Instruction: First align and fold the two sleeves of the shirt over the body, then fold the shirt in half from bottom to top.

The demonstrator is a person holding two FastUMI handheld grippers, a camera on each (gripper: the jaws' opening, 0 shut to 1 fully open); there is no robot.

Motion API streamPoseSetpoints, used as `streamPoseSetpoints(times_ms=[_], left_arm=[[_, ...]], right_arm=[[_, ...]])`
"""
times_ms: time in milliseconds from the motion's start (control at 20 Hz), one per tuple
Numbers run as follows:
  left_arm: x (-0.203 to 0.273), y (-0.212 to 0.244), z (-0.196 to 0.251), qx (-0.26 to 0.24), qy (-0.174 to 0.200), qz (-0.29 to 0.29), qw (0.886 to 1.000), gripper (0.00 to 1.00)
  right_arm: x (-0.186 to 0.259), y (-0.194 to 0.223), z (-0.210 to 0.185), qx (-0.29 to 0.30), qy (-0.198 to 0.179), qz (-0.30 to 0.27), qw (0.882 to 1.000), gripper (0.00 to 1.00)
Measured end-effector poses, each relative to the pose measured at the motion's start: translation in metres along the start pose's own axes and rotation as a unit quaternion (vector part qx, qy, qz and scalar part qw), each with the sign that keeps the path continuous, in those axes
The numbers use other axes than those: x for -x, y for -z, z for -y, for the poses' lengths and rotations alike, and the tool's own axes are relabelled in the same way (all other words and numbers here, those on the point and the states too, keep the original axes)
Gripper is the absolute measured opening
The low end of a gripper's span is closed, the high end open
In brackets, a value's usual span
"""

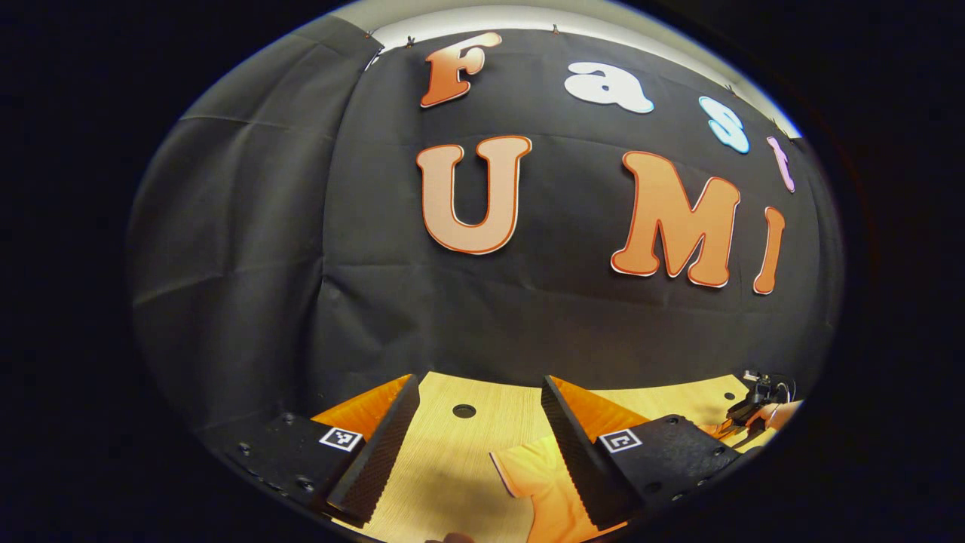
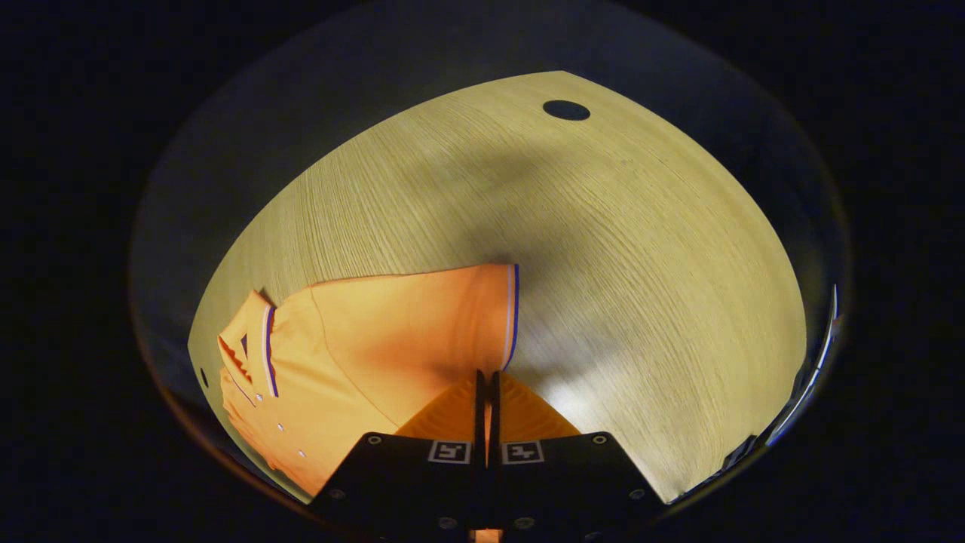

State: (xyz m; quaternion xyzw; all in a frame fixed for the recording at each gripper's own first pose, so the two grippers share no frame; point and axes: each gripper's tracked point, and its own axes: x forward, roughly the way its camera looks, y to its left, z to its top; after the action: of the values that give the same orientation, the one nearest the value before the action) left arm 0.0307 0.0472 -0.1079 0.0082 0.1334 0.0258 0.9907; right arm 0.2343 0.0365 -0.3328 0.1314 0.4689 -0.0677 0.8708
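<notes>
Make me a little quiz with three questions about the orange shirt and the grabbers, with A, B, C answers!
1. Where is the shirt lying?
A. on the wooden table
B. on a chair
C. in a basket

2. What colour are the thin stripes on the sleeve edge?
A. green and yellow
B. white and blue
C. red and black

3. How do the left gripper and the right gripper stand?
A. both wide open
B. left shut, right open
C. left open, right shut

Answers:
1. A, because the right gripper view shows the shirt spread flat on the wood-grain table.
2. B, because a white and a blue line run along the sleeve's cuff, and along the collar too.
3. C, because the left gripper's fingers stand far apart over the table, while the right gripper's fingers are pressed together by the sleeve's lower edge.
</notes>
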Motion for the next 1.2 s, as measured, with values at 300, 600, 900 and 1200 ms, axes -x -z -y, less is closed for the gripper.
streamPoseSetpoints(times_ms=[300,600,900,1200], left_arm=[[0.006,-0.008,-0.007,-0.006,0.001,0.010,1.000,0.98],[0.007,-0.008,-0.008,0.005,0.015,0.012,1.000,0.98],[0.009,-0.009,-0.019,0.013,0.020,0.010,1.000,0.98],[0.010,0.000,-0.036,0.030,0.020,0.006,0.999,0.98]], right_arm=[[0.033,-0.010,-0.021,0.032,-0.023,0.041,0.998,0.05],[0.085,-0.020,-0.062,0.062,-0.065,0.075,0.993,0.00],[0.109,-0.005,-0.106,0.133,-0.074,0.098,0.983,0.00],[0.112,0.023,-0.144,0.159,-0.095,0.090,0.979,0.00]])
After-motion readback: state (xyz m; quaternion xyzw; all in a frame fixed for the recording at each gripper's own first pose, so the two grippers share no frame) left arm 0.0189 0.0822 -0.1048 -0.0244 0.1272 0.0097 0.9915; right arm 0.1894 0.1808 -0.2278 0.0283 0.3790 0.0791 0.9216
